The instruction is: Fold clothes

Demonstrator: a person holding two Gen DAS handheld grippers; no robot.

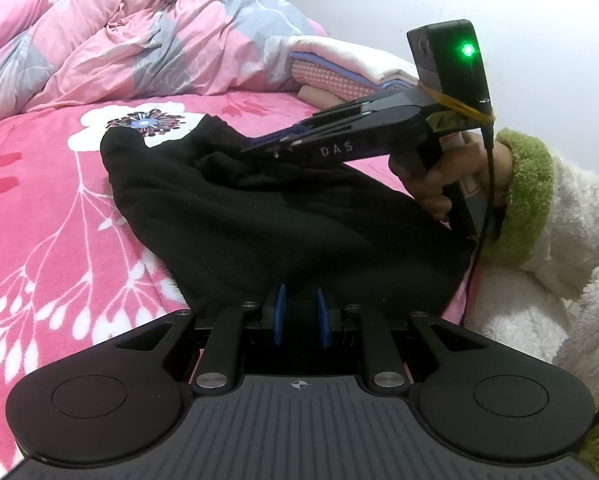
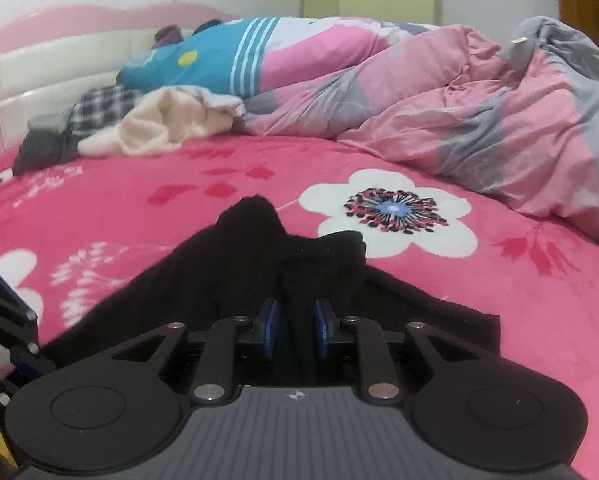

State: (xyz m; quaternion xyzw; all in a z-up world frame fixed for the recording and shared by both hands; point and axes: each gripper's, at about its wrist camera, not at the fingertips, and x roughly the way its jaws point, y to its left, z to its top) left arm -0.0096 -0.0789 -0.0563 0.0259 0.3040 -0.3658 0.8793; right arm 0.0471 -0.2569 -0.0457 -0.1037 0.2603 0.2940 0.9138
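Garment (image 2: 259,280) lengthwise away from grippers

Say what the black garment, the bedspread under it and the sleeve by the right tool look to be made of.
Black garment: soft matte knit, probably cotton jersey or thin fleece; it slumps in limp folds without shine.
Bedspread: printed woven cloth, likely cotton, smooth and flat, with crisp flower print.
Sleeve: cream plush fleece with a green cuff; the pile looks shaggy and fuzzy.

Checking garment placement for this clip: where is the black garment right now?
The black garment lies on the pink floral bedsheet, beside the white flower print, gripped by both the left tool and right tool.
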